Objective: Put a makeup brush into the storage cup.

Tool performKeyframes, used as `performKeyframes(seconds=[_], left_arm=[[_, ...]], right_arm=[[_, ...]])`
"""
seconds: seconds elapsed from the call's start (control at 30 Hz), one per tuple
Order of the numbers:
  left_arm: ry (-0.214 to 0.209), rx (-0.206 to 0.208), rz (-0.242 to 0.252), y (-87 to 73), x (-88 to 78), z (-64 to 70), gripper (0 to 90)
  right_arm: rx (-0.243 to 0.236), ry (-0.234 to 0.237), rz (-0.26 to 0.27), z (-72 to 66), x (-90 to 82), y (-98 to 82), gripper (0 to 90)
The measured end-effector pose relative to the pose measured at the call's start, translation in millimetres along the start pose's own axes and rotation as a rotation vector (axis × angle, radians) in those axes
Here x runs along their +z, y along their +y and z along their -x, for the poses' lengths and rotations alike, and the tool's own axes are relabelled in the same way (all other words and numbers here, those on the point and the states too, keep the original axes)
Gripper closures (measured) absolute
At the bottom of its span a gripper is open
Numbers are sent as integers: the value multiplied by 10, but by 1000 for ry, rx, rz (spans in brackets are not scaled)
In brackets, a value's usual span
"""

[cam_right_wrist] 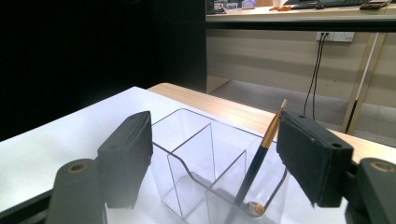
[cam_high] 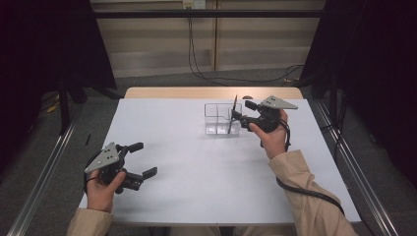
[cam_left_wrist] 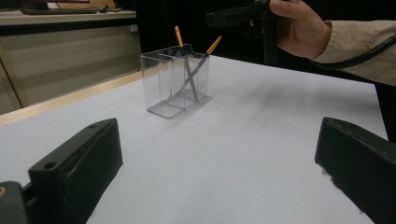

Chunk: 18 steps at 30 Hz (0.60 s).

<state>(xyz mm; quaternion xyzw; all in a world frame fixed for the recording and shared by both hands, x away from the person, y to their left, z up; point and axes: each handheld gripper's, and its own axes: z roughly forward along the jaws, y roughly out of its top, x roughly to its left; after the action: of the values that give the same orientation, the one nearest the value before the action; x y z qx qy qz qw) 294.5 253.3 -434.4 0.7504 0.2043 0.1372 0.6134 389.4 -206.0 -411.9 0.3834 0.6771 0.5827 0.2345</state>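
Broadly, the white rectangular tabletop [cam_high: 196, 167] lies mostly bare — wide room in the middle and near edge. Far-centre, well in from the rim, stands the clear plastic compartmented organiser [cam_high: 222, 119], so tools drop in from above. Two dark brushes with orange ferrules [cam_left_wrist: 190, 70] lean crossed inside, tips poking over the wall. Right gripper [cam_high: 241, 112] hovers just beside the organiser, jaws spread, one brush between them but unpinched — likely just released. Left gripper [cam_high: 142, 160] rests near the left front edge, jaws spread, holding nothing.
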Motion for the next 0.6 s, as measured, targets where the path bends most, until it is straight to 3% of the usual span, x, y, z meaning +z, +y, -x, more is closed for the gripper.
performKeyframes(seconds=[0.6], left_arm=[[1,9,-3,15,10,7,6]], right_arm=[[-20,29,-3,-29,-162,-50,192]])
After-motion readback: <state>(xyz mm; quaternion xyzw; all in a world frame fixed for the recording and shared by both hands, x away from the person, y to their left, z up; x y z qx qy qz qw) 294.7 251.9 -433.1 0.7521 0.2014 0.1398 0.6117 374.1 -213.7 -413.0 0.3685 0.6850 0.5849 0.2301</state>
